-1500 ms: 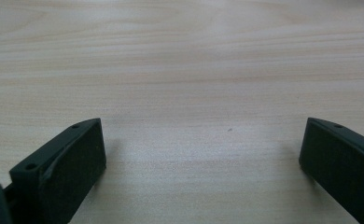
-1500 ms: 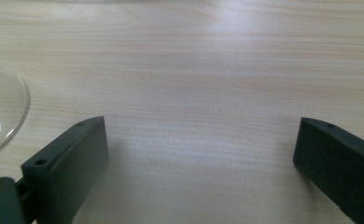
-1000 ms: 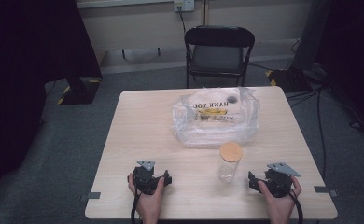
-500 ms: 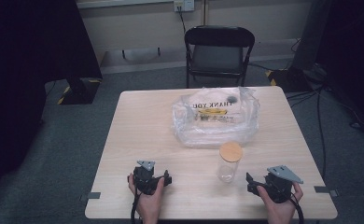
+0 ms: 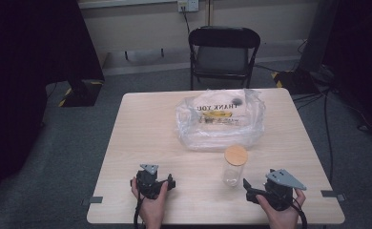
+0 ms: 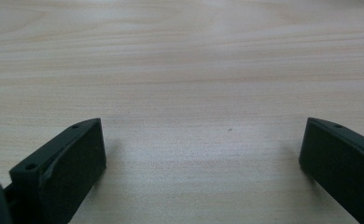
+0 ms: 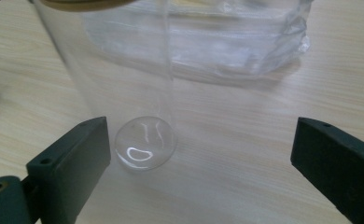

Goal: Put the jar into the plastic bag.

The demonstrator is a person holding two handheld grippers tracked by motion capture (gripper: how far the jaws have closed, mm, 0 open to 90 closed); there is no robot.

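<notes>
A clear glass jar point(image 5: 233, 169) with a round wooden lid point(image 5: 235, 155) stands upright on the wooden table point(image 5: 141, 138), toward the front right. Behind it lies a crumpled clear plastic bag point(image 5: 220, 119) printed "THANK YOU". My right gripper point(image 5: 247, 187) sits just right of the jar, open, its jaws pointing left at it. In the right gripper view the jar point(image 7: 124, 88) rises close ahead, left of centre, with the bag point(image 7: 203, 37) beyond; the right gripper point(image 7: 201, 154) holds nothing. My left gripper point(image 5: 170, 182) rests near the front left, open over bare wood point(image 6: 194, 84).
A black folding chair point(image 5: 223, 52) stands behind the table's far edge. Cables and dark equipment point(image 5: 313, 76) lie on the floor at the right. Tape tabs point(image 5: 95, 200) mark the table's front corners. Bare wood stretches across the table's left half.
My right gripper has shifted slightly left, closer to the jar. The left gripper, jar and bag have stayed where they were.
</notes>
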